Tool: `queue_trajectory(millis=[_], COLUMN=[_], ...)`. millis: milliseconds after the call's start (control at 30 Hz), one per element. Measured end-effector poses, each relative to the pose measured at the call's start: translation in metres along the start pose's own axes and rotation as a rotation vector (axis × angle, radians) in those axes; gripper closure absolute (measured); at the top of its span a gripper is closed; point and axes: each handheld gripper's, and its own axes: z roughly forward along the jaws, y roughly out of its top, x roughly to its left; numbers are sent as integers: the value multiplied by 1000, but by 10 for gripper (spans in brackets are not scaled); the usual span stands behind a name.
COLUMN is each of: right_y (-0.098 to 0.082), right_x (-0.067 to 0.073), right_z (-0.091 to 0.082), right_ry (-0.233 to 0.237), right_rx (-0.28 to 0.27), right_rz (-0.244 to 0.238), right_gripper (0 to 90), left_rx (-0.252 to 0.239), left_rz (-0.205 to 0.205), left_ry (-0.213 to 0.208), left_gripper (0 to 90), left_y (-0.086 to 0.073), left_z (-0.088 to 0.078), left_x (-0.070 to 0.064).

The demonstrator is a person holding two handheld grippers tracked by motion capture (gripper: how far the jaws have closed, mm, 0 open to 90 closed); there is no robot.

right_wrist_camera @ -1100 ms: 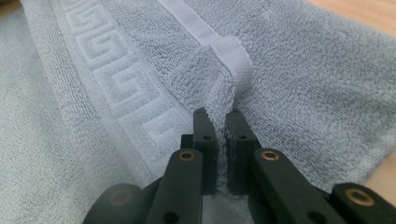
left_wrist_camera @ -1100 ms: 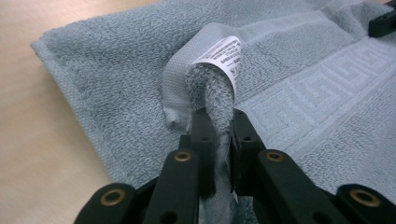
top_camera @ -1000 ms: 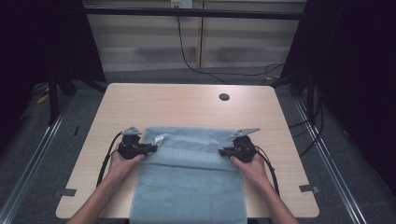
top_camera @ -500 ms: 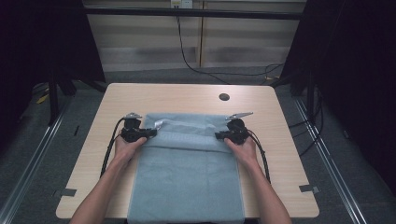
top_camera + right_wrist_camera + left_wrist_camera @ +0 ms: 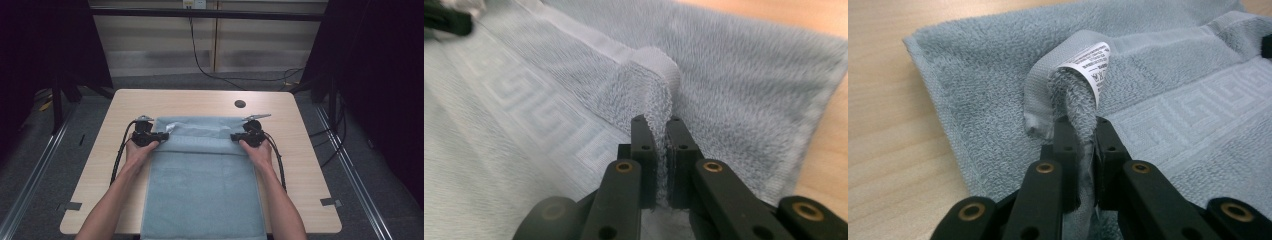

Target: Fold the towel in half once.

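Both grippers have carried the towel's near end farther up the table over the last second, so the doubled-over part now lies close to the far hem instead of mid-towel. In the high view the left gripper (image 5: 161, 136) sits at the left edge of the pale blue towel (image 5: 202, 195) and the right gripper (image 5: 236, 136) at its right edge, each held from behind by a hand, left hand (image 5: 138, 151) and right hand (image 5: 257, 153).

From the left gripper view, the jaws are pressed together on a pinch of terry at the towel (image 5: 1168, 100) corner, with a white care label (image 5: 1093, 64) curling over just above the fingertips (image 5: 1067, 132). In the right gripper view the jaws likewise clamp a raised fold of the towel (image 5: 744, 90), the hem band bending over the top of the fingertips (image 5: 644, 135).

The towel lies flat on the wooden table (image 5: 300, 125), centred left to right, its near end hanging past the near edge. A small dark round hole (image 5: 240, 104) sits in the tabletop beyond the far hem, well apart from the cloth
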Motion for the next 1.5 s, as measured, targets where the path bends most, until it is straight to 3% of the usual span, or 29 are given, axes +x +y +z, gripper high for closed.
queue_trajectory(millis=[133, 300, 467, 667, 833, 1033, 1167, 1333, 1400, 1500], right_y=[11, 31, 49, 58, 38, -10, -42, -70, -79, -99], right_x=[1, 10, 26, 39, 52, 63, 65, 71, 76, 83], right_z=[-25, -66, -104, -146, -161, -151, -146, -150, -154, -152], right_ry=[41, 68, 80, 110, 147, 176, 222, 215, 227, 237], right_rx=[-91, -219, -301, -374, -359, -268, -244, -187, -180, -132], right_rz=[-5, -38, -88, -128, -151, -155, -105, -98, -100, -107], right_gripper=[856, 856, 856, 856, 855, 852, 850, 835, 827, 782], left_rx=[-74, -183, -257, -297, -282, -193, -143, -105, -73, -28], left_rz=[15, 29, 99, 154, 174, 150, 139, 172, 203, 205], left_ry=[-26, -104, -145, -165, -187, -203, -231, -253, -232, -244], left_gripper=[835, 835, 834, 833, 832, 831, 829, 818, 809, 796], left_y=[11, 33, 54, 58, 29, -24, -51, -73, -82, -101], left_z=[-19, -60, -101, -136, -148, -134, -129, -133, -134, -132], left_x=[-8, -24, -49, -78, -92, -97, -101, -109, -110, -111])
